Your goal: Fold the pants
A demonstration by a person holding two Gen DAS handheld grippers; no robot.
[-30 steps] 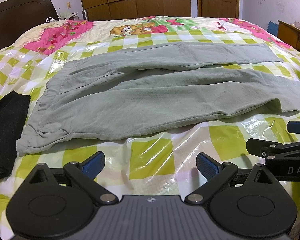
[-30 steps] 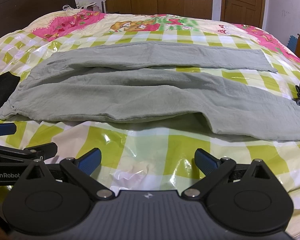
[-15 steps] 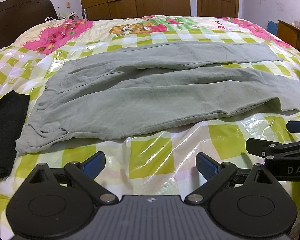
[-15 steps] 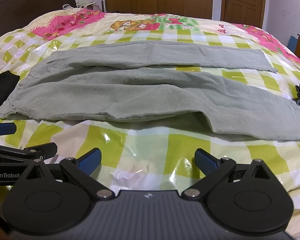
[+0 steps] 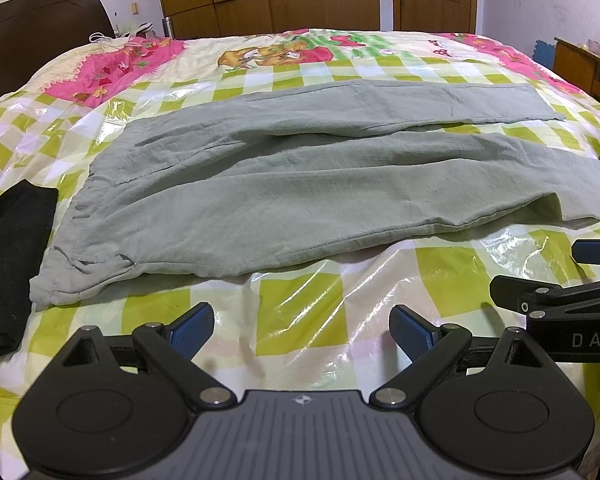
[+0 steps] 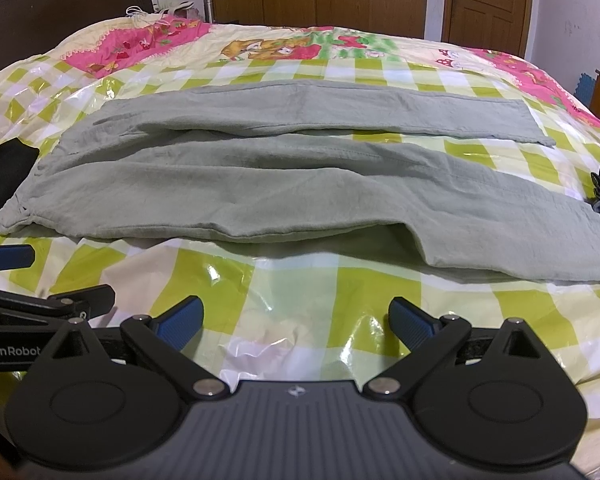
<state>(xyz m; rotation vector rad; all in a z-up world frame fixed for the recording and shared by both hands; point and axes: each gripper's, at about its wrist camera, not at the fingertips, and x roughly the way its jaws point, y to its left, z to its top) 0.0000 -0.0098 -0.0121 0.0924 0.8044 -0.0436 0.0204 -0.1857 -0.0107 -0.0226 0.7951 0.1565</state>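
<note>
The grey-green pants are spread flat on the bed. Both the left tool and the right tool are held spread and empty, just short of the pants' near edge. That edge is best pinched at the waistband and hem together.

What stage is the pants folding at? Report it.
Done: the grey-green pants lie spread flat across the checked bedspread, legs side by side. In hand: nothing; the left gripper and right gripper are open, short of the cloth. Left: every fold.
</note>
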